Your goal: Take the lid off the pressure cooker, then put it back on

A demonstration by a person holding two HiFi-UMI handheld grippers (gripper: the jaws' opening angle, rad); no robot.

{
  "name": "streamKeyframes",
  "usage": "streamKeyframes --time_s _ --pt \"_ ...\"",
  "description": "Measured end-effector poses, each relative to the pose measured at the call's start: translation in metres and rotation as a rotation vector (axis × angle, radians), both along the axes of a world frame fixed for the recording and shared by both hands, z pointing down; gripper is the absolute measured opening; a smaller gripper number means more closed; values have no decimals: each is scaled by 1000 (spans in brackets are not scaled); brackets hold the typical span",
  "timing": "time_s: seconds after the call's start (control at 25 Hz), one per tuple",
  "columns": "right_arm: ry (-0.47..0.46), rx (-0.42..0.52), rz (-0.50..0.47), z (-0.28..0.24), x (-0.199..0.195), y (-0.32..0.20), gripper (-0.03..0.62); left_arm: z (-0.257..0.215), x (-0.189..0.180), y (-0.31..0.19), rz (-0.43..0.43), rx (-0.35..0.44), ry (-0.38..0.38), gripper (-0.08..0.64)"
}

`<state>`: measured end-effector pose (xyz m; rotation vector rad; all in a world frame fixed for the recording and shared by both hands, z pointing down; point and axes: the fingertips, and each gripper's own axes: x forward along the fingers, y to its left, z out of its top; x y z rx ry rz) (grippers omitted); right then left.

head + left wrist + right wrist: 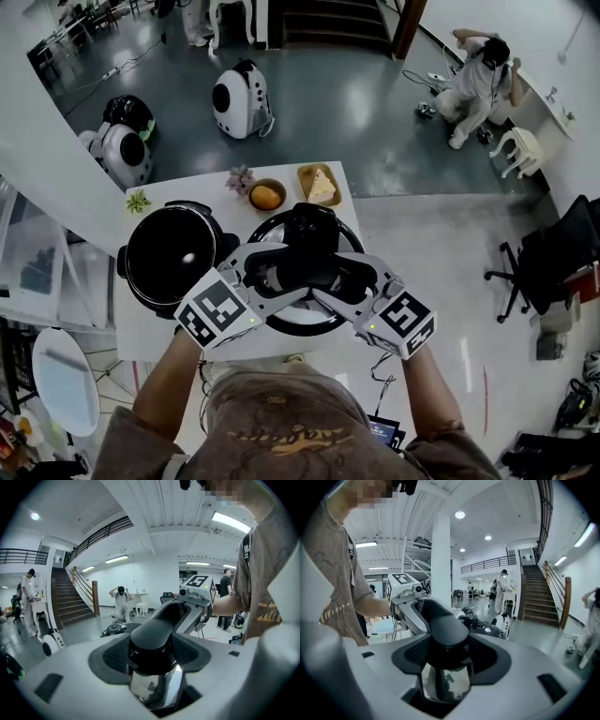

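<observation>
Large lab hall, shown by rounded white machines [240, 98] parked on the polished floor [375, 103] at upper left, a staircase [333, 23] at top centre, and a mezzanine railing [101, 532].

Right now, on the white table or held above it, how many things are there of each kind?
Cooker parts: 2 (pot, lid)
Small plants: 2 (green sprig, pink flower)
Dishes of food: 2 (round bowl, tray)
Total: 6

Lid [307, 228] right of cooker [171, 253], bowl [267, 195] behind them
</observation>
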<state>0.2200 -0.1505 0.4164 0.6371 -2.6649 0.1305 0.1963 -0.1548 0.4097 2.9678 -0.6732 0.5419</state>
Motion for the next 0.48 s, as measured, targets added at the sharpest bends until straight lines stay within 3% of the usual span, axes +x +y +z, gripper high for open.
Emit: streamKeyframes --time_s 0.48 --pt "5 2 17 -37 -92 3 250 -36 -92 2 12 4 9 281"
